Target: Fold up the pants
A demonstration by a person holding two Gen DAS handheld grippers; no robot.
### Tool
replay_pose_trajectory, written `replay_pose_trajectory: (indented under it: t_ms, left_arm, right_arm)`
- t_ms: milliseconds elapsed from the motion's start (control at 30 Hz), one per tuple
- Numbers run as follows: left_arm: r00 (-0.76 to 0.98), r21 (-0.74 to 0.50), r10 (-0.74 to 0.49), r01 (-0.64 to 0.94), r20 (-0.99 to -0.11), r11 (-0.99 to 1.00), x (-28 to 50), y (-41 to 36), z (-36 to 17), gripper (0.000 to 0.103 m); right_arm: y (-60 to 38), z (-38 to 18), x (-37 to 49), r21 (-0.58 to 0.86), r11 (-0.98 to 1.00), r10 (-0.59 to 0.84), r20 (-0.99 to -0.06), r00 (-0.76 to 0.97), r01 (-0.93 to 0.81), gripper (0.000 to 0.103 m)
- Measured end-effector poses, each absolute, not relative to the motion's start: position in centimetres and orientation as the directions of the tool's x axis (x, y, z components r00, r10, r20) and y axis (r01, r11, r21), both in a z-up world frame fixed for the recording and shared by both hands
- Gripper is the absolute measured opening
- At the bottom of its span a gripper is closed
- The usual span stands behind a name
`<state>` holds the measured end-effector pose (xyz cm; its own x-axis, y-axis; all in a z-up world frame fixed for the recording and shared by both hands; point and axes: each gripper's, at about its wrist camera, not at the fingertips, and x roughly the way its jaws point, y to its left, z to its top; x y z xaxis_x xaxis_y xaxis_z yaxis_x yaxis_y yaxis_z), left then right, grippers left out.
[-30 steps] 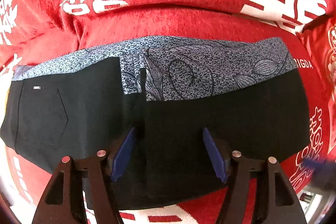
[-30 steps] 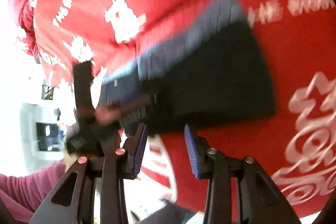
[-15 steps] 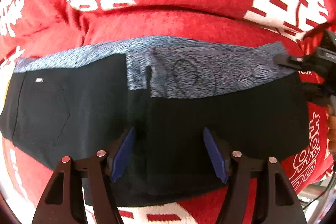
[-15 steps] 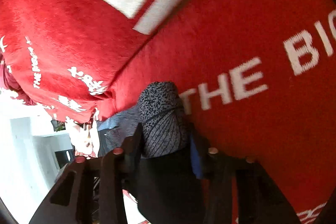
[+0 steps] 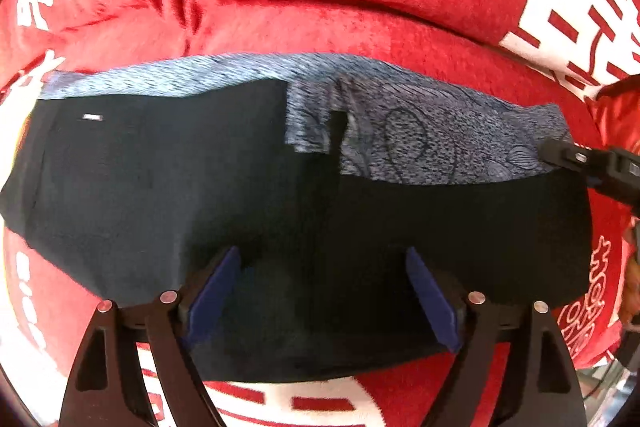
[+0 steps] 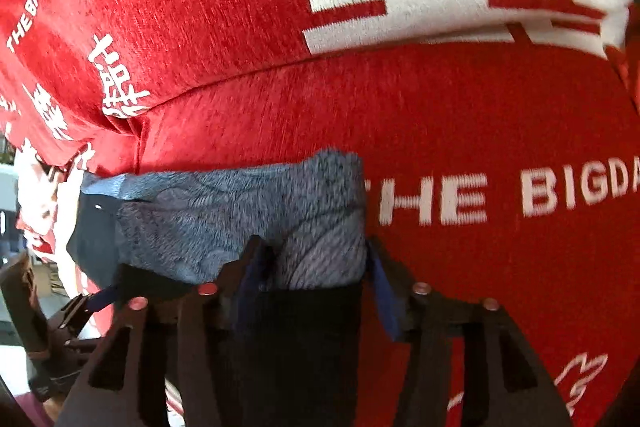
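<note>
The pants (image 5: 304,227) are lying folded on the red blanket (image 5: 360,27), looking soft and limp, best pinched at a doubled edge, while the left gripper (image 5: 320,299) and right gripper (image 6: 316,283) are opening, jaws spread and gripping nothing.

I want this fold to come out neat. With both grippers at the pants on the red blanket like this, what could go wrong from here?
1. The left gripper, jaws just opened wide, hangs over the middle of the black pants, gripping nothing; lifting now may leave that part behind.
2. The right gripper, jaws also just opening, straddles the patterned end at the edge, so cloth could slip out.
3. The red blanket is soft and creased; a low pinch might catch it.
</note>
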<state>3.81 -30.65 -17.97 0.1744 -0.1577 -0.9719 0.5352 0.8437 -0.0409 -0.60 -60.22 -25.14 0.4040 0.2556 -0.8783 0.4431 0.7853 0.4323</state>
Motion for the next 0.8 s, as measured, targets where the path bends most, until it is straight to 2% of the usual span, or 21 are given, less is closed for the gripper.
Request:
replay_pose_trajectory:
  t_ms: [200, 367, 567, 700, 800]
  left_arm:
    - [0.199, -0.007, -0.127, 0.51, -0.972, 0.86, 3.7, -28.6, -16.5, 0.086]
    - [0.178, 0.006, -0.098, 0.507, -0.979, 0.862, 4.0, -27.1, -16.3, 0.086]
    - [0.178, 0.027, -0.085, 0.55, -0.98, 0.835, 4.6, -26.1, -16.0, 0.086]
    - [0.159, 0.01, -0.094, 0.554, -0.983, 0.832, 5.6, -24.0, -15.9, 0.086]
    - [0.151, 0.004, -0.094, 0.549, -0.984, 0.836, 6.3, -22.3, -15.9, 0.086]
  right_arm:
    - [-59.1, -21.4, -3.9, 0.362, 0.802, 0.133, -0.884, 0.448, 0.475, 0.062]
    - [-56.5, -19.7, -5.1, 0.389, 0.789, 0.145, -0.87, 0.472, 0.475, 0.062]
    - [-51.8, -20.3, -5.2, 0.392, 0.77, 0.172, -0.888, 0.427, 0.503, 0.062]
    - [-48.5, -20.5, -4.4, 0.374, 0.779, 0.174, -0.9, 0.399, 0.504, 0.069]
    - [-46.4, -20.5, -3.2, 0.353, 0.795, 0.168, -0.91, 0.38, 0.494, 0.07]
